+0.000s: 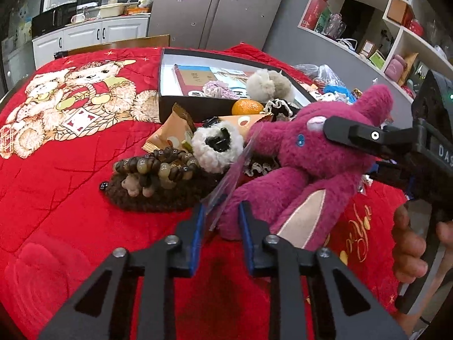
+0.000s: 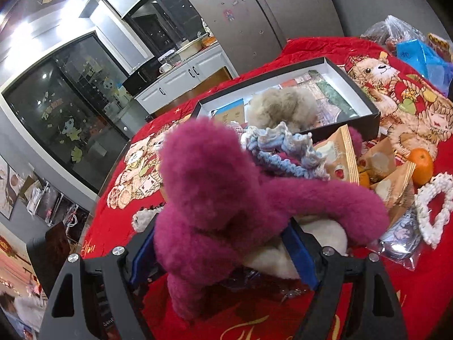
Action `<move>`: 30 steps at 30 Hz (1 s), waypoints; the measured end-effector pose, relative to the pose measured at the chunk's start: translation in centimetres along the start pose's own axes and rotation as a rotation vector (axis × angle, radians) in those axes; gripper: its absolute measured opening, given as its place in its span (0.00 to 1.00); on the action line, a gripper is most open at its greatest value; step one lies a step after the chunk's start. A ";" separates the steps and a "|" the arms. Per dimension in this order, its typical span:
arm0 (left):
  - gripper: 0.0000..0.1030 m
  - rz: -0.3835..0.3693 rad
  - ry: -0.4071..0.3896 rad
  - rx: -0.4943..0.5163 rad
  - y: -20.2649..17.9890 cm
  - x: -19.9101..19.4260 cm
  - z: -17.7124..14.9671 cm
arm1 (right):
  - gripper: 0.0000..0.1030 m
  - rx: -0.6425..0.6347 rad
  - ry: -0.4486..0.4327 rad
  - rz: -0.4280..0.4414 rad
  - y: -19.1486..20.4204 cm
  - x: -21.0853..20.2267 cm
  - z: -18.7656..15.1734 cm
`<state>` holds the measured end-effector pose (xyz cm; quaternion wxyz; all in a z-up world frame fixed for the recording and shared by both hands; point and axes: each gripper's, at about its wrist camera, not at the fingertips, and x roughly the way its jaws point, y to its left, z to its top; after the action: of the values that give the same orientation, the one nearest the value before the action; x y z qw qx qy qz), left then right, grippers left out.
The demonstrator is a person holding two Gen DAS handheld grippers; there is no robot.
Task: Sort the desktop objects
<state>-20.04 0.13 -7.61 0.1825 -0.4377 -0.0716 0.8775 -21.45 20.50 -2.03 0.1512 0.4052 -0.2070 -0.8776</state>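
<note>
From the left wrist view, the left gripper (image 1: 220,221) sits low over the red blanket (image 1: 70,198), pointing down at a slant, jaws narrowed to a small gap around the edge of a clear plastic bag (image 1: 226,181) and right against the foot of the magenta plush bear (image 1: 311,155). I can't tell if the blue pads actually pinch the bag or just flank it, but my guess is the bag edge is the handle here since it sticks out of the pile. The right gripper (image 1: 368,138) comes in from the right at the bear's head, a hand (image 1: 410,243) wrapped round its grip below. Behind sit a bead bracelet (image 1: 158,167), a white knitted scrunchie (image 1: 218,147), a mandarin (image 1: 247,107) and the black box (image 1: 181,104) that's likely the sorting target (some fluffy stuff is in there already). From the right wrist view, the right gripper (image 2: 223,243) is angled down with jaws spread wide either side of the bear's body (image 2: 220,198); the plush fills the gap, so I'd call it a grip on the bear, probably to lift it clear of the pile. The box (image 2: 365,119) sits beyond, a blue-white knitted scrunchie (image 2: 283,153) draped behind the bear, snack packets (image 2: 339,155) alongside.
</note>
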 end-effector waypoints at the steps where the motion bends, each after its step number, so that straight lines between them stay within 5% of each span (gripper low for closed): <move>1: 0.23 -0.003 -0.001 -0.003 0.1 -0.1 0.0 | 0.81 0.003 -0.002 0.003 0.0 0.0 0.0; 8: 0.23 0.015 -0.046 -0.027 0.7 -1.1 0.1 | 0.81 -0.008 -0.012 0.010 0.1 0.1 -0.3; 10: 0.14 0.015 -0.050 -0.021 0.6 -1.1 0.1 | 0.80 -0.008 -0.018 0.009 0.1 0.1 -0.4; 17: 0.12 0.029 -0.055 -0.003 0.2 -1.2 -0.2 | 0.59 -0.111 -0.058 -0.042 1.9 0.1 -0.8; 30: 0.08 0.011 -0.133 0.009 -0.2 -3.6 -0.3 | 0.54 -0.205 -0.180 -0.078 3.2 -3.3 -1.7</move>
<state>-17.74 -1.08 -5.06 0.1746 -0.3778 -0.0771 0.9060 -17.76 18.73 0.62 0.1383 0.3152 -0.1132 -0.9320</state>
